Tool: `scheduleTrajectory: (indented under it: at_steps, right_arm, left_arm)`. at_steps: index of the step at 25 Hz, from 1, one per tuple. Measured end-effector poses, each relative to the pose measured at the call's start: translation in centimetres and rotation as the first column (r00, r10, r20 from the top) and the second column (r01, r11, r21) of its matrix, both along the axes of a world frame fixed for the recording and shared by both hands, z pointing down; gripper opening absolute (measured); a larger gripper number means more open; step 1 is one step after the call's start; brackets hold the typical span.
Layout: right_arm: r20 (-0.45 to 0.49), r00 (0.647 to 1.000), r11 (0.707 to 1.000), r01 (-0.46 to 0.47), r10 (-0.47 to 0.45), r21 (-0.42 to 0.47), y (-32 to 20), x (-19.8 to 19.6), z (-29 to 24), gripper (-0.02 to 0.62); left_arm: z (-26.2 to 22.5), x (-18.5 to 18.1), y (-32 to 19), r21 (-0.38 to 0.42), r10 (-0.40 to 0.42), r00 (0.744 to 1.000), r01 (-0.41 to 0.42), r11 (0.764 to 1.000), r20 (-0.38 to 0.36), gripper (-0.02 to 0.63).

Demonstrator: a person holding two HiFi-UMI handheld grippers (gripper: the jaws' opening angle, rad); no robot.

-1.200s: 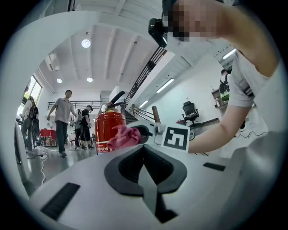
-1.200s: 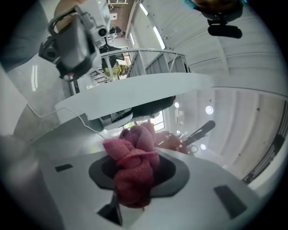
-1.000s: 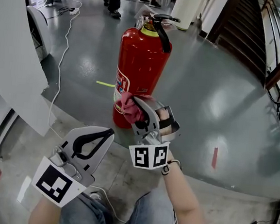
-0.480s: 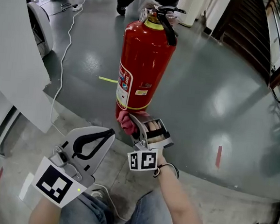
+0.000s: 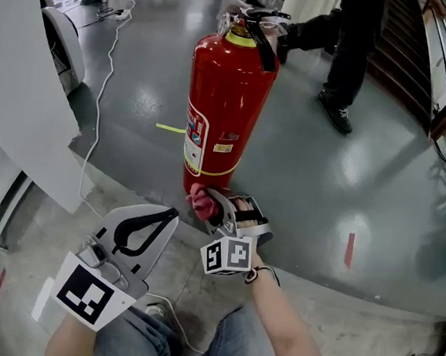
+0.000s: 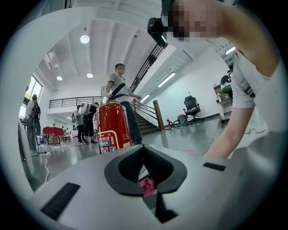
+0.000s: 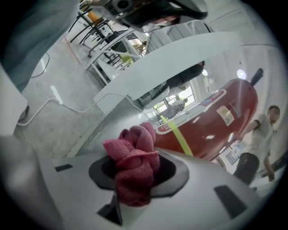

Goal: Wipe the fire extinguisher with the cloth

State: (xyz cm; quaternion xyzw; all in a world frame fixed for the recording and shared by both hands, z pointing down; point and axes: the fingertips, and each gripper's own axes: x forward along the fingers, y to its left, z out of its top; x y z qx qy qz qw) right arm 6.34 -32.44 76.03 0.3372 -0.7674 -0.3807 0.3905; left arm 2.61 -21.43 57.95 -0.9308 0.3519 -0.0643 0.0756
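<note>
Pressing low on the fire extinguisher (image 5: pixel 225 104), the right gripper (image 5: pixel 214 205) has its jaws closed tight on a bunched red cloth (image 7: pixel 133 164), and the wad touches the red body just above its base, below the yellow band. The cylinder stands upright on the grey floor (image 5: pixel 325 167), close to the line where the darker floor meets the lighter concrete.

The left gripper (image 5: pixel 169 214) hangs back near the person's knee, its jaws shut with nothing between them (the pink spot seen through them in the left gripper view is only the cloth farther off). So nothing steadies the cylinder.

From here I see these risks:

- A firm sideways push at the base may make the extinguisher slide on the smooth floor. If the wiping goes higher up the body, the same push may rock it or tip it over.
- The cloth is a small wad, and much of it stands out of the jaws. Dragging on the paint or the label edge may pull it loose, or let a hard jaw scrape the surface.
- A passer-by (image 5: pixel 351 45) walks just behind the cylinder, so a fall to that side would be bad.
</note>
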Motion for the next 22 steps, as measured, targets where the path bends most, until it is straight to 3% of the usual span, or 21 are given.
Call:
scheduleTrajectory:
  at_steps: [4,10,18,22]
  right_arm:
    - [0.210,0.977,1.000,-0.025,0.028,-0.016,0.2,0.6,-4.6,0.138]
    - [0.447,0.891,0.997,-0.071,0.083,-0.042,-0.2,2.0,-12.5,0.138]
    - [0.526,0.842,0.993,-0.097,0.119,-0.069,-1.0,2.0,-21.8,0.140]
    - [0.514,0.846,0.989,-0.102,0.142,-0.105,-0.7,2.1,-24.8,0.140]
  left_arm:
    - [-0.3,0.1,-0.8,0.008,-0.001,1.000,0.001,1.000,-0.010,0.009]
    - [-0.9,0.4,-3.3,-0.027,-0.001,0.999,0.000,1.000,-0.033,0.009]
    - [-7.1,1.1,-5.7,-0.077,0.033,0.999,-0.031,0.996,0.013,0.009]
    - [-11.6,1.2,-5.0,-0.089,0.034,0.999,-0.033,0.995,0.018,0.009]
